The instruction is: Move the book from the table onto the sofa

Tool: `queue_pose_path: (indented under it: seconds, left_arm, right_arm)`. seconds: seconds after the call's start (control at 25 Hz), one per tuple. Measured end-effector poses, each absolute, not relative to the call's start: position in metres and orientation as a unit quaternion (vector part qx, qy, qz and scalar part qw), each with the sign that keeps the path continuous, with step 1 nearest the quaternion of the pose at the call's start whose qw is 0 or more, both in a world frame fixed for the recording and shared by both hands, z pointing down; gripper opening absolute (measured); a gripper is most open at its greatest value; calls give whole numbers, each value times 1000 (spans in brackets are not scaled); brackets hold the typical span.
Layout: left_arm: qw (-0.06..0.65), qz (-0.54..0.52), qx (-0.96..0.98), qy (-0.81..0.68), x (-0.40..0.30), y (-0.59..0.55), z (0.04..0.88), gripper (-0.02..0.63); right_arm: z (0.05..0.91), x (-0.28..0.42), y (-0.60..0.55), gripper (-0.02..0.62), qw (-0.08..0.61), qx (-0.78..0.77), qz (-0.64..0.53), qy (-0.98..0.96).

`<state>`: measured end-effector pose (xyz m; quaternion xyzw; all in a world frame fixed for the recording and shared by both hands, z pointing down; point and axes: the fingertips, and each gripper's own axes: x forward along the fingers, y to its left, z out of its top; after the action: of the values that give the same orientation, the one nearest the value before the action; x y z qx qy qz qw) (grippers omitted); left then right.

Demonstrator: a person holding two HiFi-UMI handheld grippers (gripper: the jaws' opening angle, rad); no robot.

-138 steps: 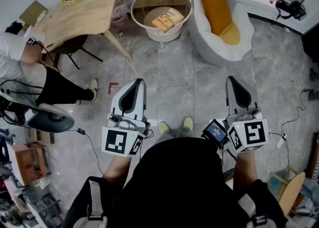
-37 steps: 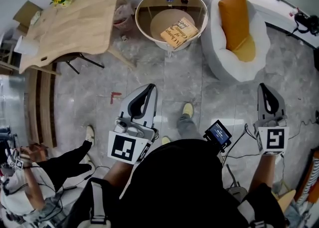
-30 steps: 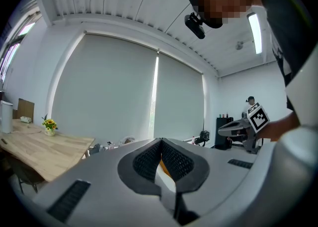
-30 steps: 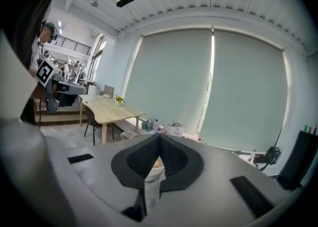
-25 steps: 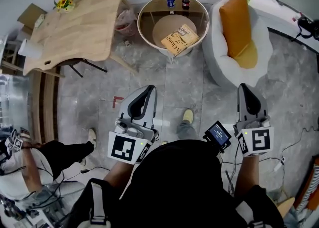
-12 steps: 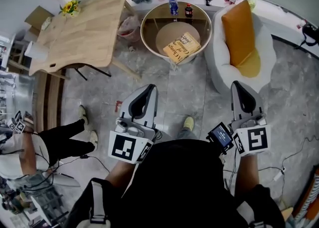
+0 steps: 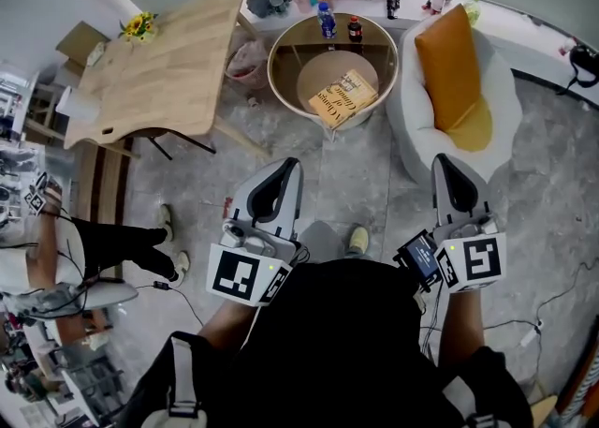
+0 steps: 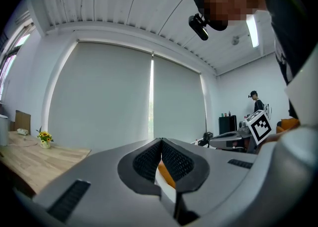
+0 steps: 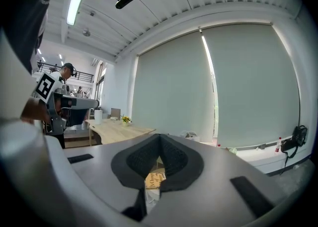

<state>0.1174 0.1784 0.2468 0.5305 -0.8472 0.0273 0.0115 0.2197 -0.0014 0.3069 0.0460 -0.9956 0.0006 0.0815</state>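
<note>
Item: one book, yellow-brown softcover, lying flat and cover-up at the near edge of the round table, on the side nearest the sofa. We cannot tell whether it rests on a clear top or on a lower shelf. Handling, as we judge it: light, moderately stiff as a closed block, covers liable to flex and splay if pinched singly, not fragile. We would grip the whole thickness at the spine or at a corner close to the table's rim, since a flat-lying book offers the jaws little else. Tools: left gripper and right gripper, both with jaws pressed together on nothing, held roughly level in front of the person's body. Relation: the book lies well apart from both tips, ahead and between their two lines. Destination: the sofa stands just beside the table's right edge, its seat partly taken up by an orange cushion.
</note>
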Motion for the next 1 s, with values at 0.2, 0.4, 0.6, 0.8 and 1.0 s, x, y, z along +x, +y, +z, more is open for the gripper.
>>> queue_pose_path:
  seconds: [0.2, 0.4, 0.6, 0.8, 1.0]
  left_arm:
    - [9, 28, 542, -840, 127, 172, 250, 11]
    - [6, 24, 548, -836, 127, 170, 248, 11]
    - [2, 21, 548, -837, 121, 173, 246, 11]
    - [2, 18, 546, -838, 108, 173, 249, 11]
    - [7, 11, 542, -840, 88, 171, 256, 11]
  right_arm:
    - [308, 227, -2, 9, 78, 52, 0, -996]
    - [306, 230, -2, 9, 81, 57, 1, -995]
    - [305, 223, 4, 9, 83, 52, -4, -995]
    - [307, 211, 4, 9, 89, 49, -12, -995]
    - [313, 193, 3, 9, 109, 45, -35, -992]
